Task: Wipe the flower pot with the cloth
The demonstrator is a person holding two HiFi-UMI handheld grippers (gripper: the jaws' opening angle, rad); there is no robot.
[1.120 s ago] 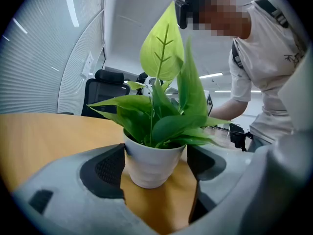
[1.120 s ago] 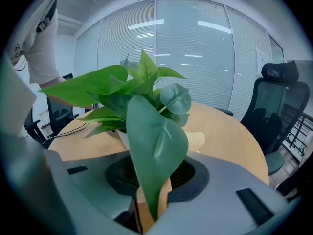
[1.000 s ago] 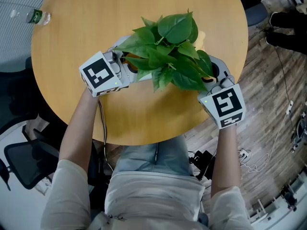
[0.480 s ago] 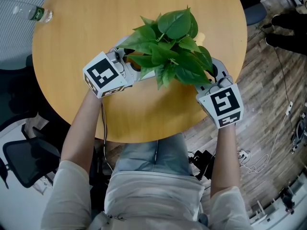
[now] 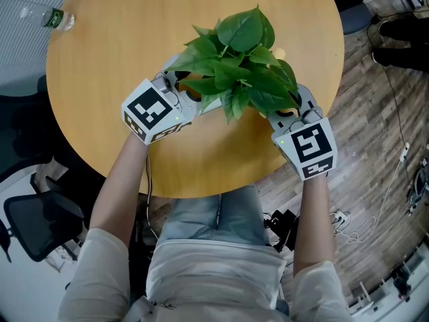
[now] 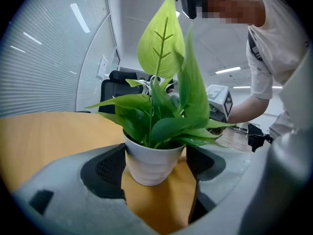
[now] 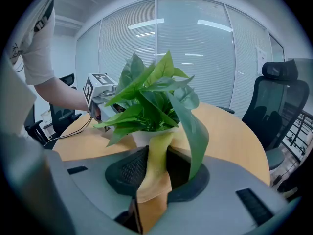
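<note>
Flower pot, white ribbed ceramic (image 6: 149, 166), stands on the round wooden tabletop (image 5: 127, 39). Your left claw (image 6: 156, 163) clamps its sides to steady it; your right claw (image 7: 155, 173) pinches the yellow cloth (image 7: 157, 153) against its wall for wiping.

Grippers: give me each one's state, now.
Left gripper: closed on the flower pot.
Right gripper: closed on the yellow cloth.

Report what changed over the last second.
The left gripper, clamped on the flower pot, swung slightly inward, and the leaves shifted away from the person. The right gripper kept the yellow cloth pinched against the pot, barely moving. The table and bottle stayed put.
</note>
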